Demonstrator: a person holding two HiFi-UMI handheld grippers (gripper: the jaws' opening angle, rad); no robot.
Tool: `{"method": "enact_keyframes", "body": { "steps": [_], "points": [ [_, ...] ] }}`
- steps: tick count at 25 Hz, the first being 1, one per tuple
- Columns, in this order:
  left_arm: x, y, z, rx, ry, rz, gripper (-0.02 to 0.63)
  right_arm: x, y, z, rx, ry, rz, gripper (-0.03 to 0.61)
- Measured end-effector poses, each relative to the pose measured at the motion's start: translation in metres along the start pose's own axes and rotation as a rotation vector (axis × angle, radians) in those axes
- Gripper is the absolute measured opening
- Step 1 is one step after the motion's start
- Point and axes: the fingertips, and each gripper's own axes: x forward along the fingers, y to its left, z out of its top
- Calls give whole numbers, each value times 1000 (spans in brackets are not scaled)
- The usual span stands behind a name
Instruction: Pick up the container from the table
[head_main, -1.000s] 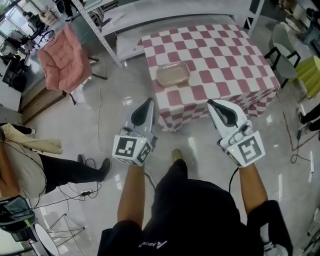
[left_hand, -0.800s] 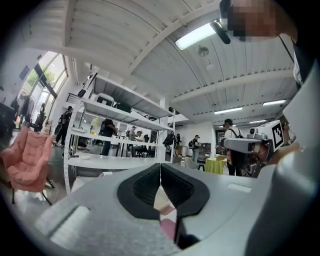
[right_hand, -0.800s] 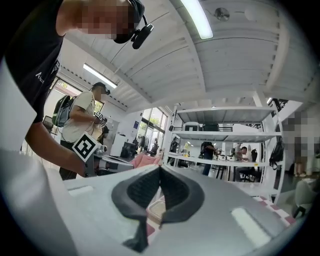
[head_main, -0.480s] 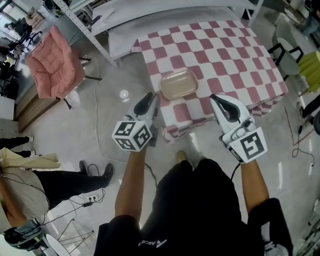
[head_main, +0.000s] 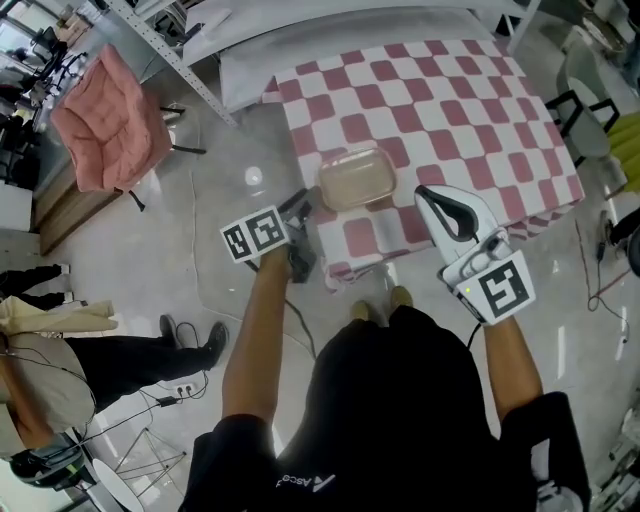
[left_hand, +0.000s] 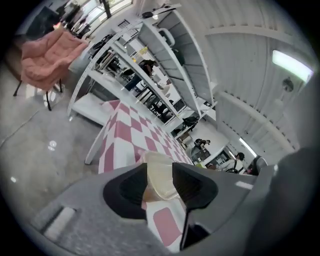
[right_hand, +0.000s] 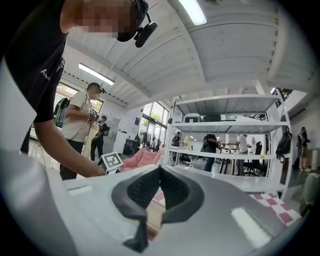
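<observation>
The container (head_main: 355, 178) is a translucent, rounded-rectangular tub, upright on the checked pink-and-white table (head_main: 450, 110). It sits near the table's front-left corner, a little in from the front edge. In the head view its long axis runs approx. parallel to that front edge, the right end tipped slightly toward the table's far side. One short end faces the table's left edge.

The left gripper (left_hand: 160, 167) is just off that front-left corner, beside the tub's left short end and pointing across the table. Its jaws are opening and stand wide apart. In the left gripper view the tub shows in the gap between them, but neither pad presses on it - no grip. Its marker cube (head_main: 255, 233) hangs outside the table's left edge.

The right gripper (right_hand: 160, 169) is over the table's front edge, to the right of the container and clear of it. Its jaw tips meet - nothing is clamped between them.

A pink padded chair (head_main: 105, 120) stands well off the table's left side.
</observation>
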Motion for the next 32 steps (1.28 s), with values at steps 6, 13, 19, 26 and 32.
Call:
{"method": "enact_keyframes", "body": {
  "steps": [6, 13, 19, 26, 32],
  "points": [
    [26, 27, -8, -179, 80, 31, 164, 7, -21, -10, 32, 30, -11, 3],
    [44, 33, -18, -237, 186, 24, 160, 13, -45, -19, 49, 28, -29, 3],
    [49, 31, -16, -254, 206, -3, 95, 18, -56, -31, 63, 38, -32, 3],
    [47, 34, -16, -301, 183, 13, 75, 20, -57, -38, 60, 35, -18, 3],
    [44, 29, -15, -290, 168, 34, 49, 17, -60, -36, 77, 35, -27, 3]
  ]
}}
